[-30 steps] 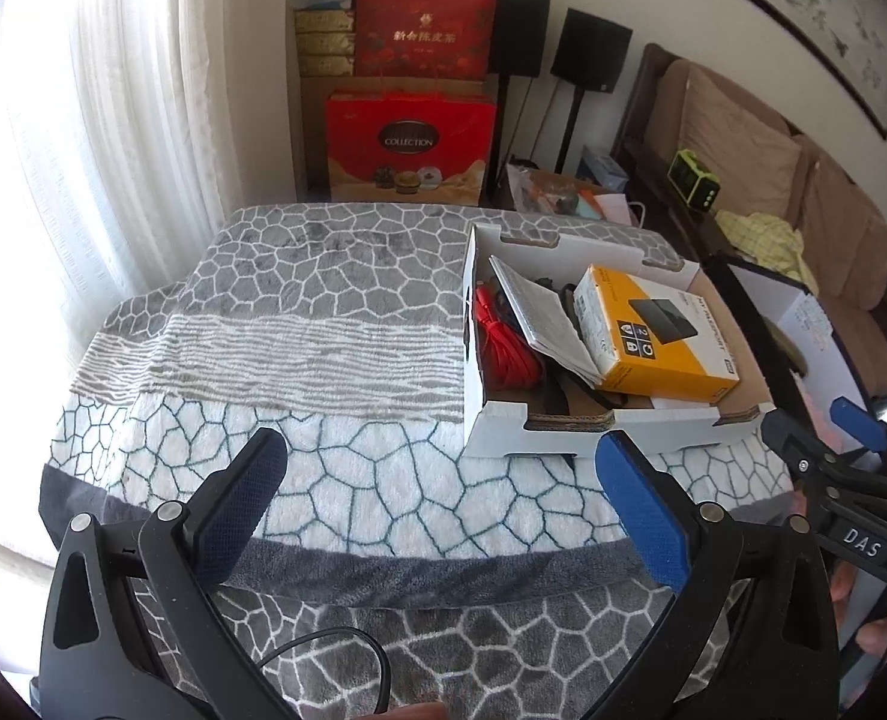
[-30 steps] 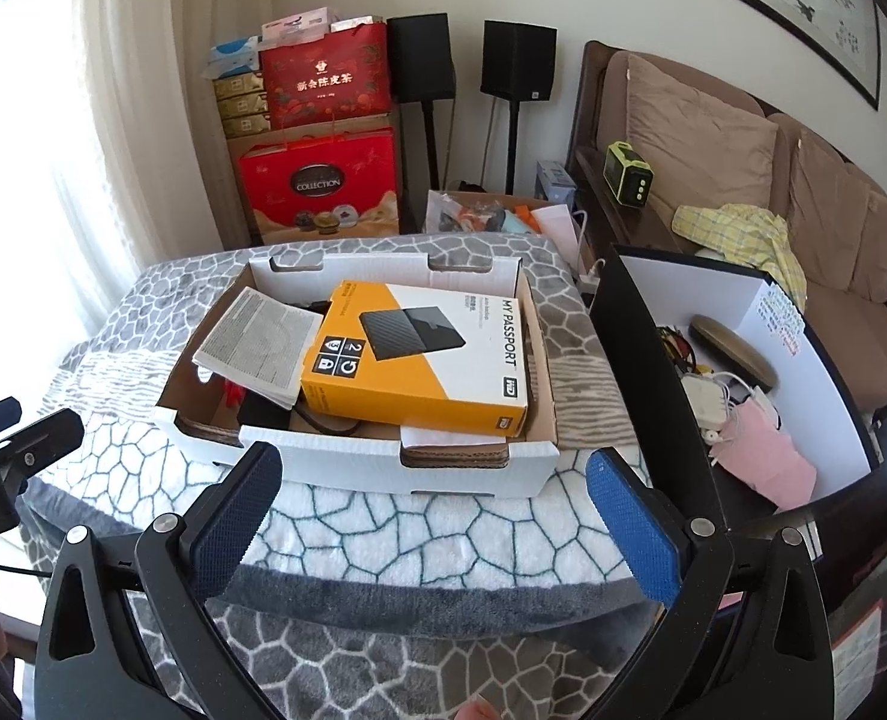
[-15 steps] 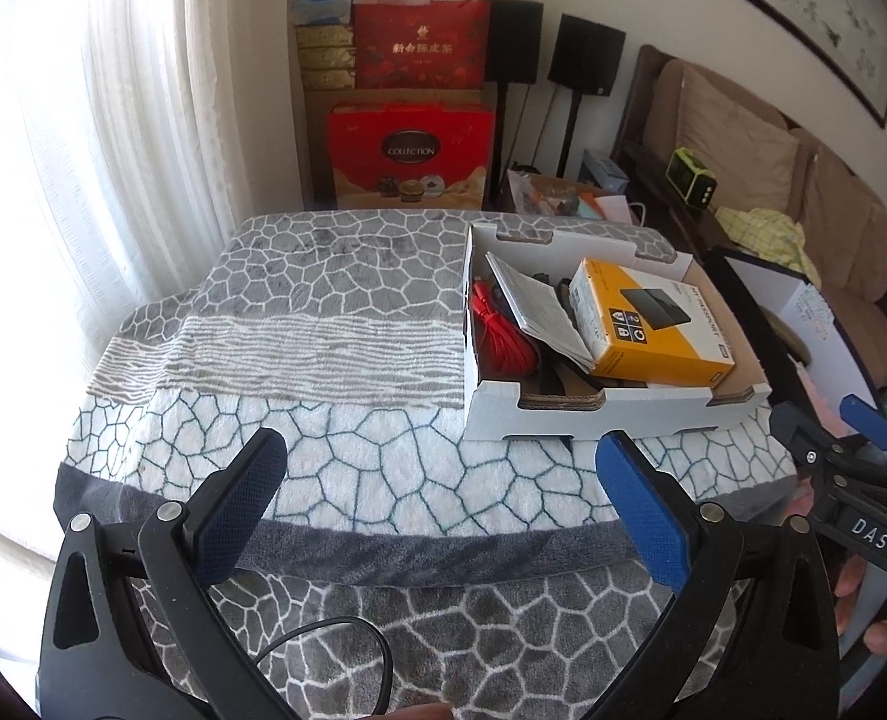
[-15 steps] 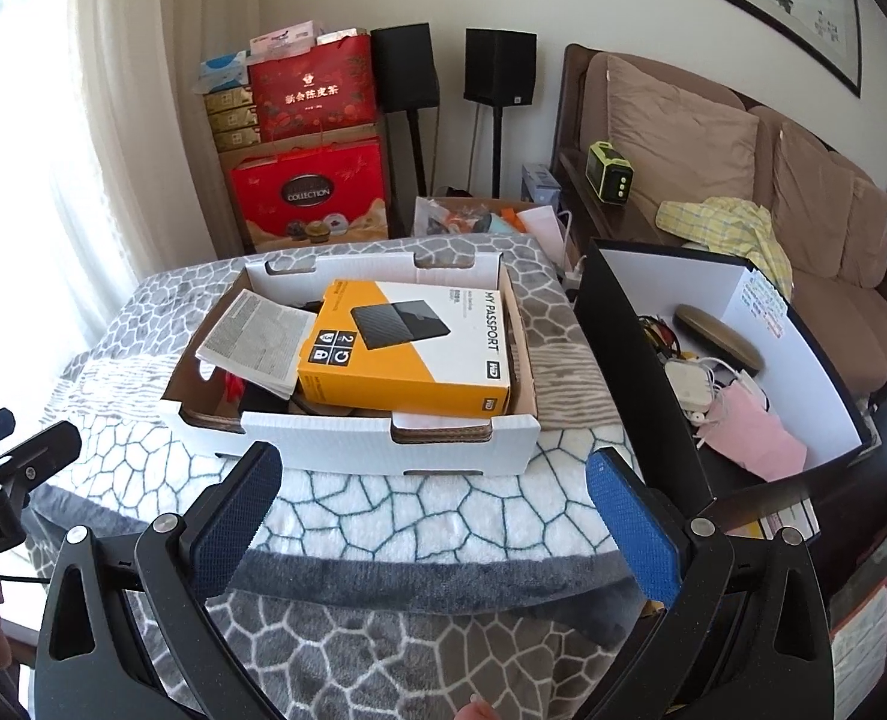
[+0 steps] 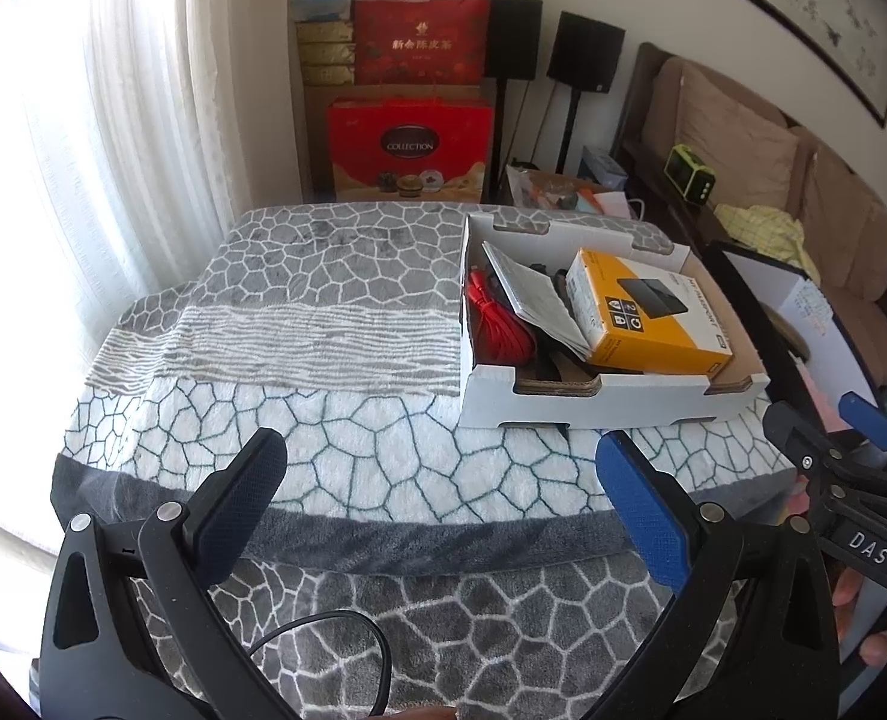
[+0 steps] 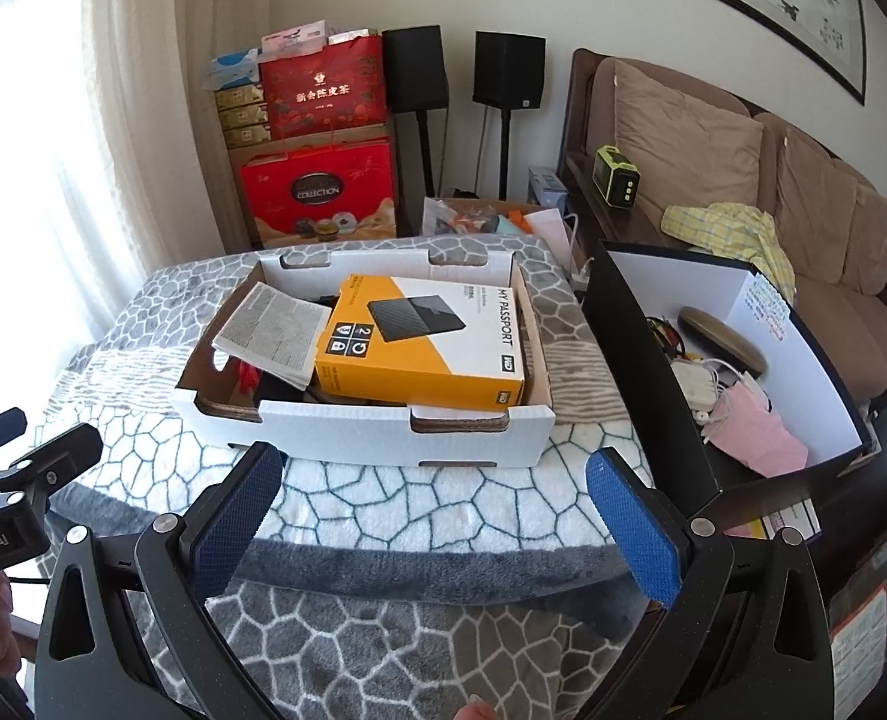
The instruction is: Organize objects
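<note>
A white cardboard tray [image 5: 587, 405] [image 6: 383, 429] sits on the patterned blanket [image 5: 299, 324] at the table's right side. Inside lie a yellow hard-drive box [image 5: 647, 315] [image 6: 425, 342], a printed leaflet [image 5: 533, 300] [image 6: 272, 330] and a coil of red cord [image 5: 497, 330]. My left gripper [image 5: 437, 480] is open with nothing between its fingers, near the table's front edge, left of the tray. In front of the tray my right gripper [image 6: 425, 486] hovers open and holds nothing; it also shows in the left wrist view [image 5: 833, 438].
To the right of the table stands a black box with a white lining [image 6: 773, 372], holding cables, a charger and a pink pouch [image 6: 755, 432]. Red gift boxes [image 5: 410, 147], speakers and a brown sofa [image 6: 803, 192] line the far side. A curtain hangs on the left.
Both grippers have drawn back and upward from the tray, which now looks smaller and farther off. Nothing was taken hold of or let go.
</note>
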Available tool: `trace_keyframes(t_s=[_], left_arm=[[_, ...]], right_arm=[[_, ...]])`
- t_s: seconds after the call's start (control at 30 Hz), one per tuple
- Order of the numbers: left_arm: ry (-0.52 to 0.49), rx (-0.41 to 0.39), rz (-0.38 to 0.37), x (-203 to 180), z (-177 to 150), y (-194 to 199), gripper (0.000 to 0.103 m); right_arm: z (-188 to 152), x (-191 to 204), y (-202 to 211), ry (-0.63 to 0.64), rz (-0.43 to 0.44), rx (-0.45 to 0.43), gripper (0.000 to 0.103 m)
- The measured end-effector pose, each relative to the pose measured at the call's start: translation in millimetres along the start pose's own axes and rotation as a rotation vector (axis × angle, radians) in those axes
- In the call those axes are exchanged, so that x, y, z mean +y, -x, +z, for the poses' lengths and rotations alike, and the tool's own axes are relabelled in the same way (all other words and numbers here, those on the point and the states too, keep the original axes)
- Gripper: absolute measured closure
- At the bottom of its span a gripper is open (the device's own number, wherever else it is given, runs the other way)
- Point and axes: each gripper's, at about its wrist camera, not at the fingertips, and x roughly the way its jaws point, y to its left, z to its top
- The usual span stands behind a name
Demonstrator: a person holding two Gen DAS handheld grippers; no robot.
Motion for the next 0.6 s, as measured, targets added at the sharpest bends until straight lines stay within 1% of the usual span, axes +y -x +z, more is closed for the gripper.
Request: trace_keyframes(t_s=[0.13, 0.23, 0.6], left_arm=[[-0.004, 0.004, 0.0, -0.8, 0.9, 0.4, 0.0], [-0.004, -0.005, 0.021, -0.4, 1.9, 2.3, 0.0], [0.036, -0.004, 0.022, 7.3, 2.1, 1.8, 0.0]], right_arm=[[-0.4, 1.0, 0.5, -0.008, 0.015, 0.002, 0.001], [0.2, 1.5, 3.2, -0.008, 0.014, -0.007, 0.001], [-0.1, 1.7, 0.9, -0.009, 0.012, 0.0, 0.001]])
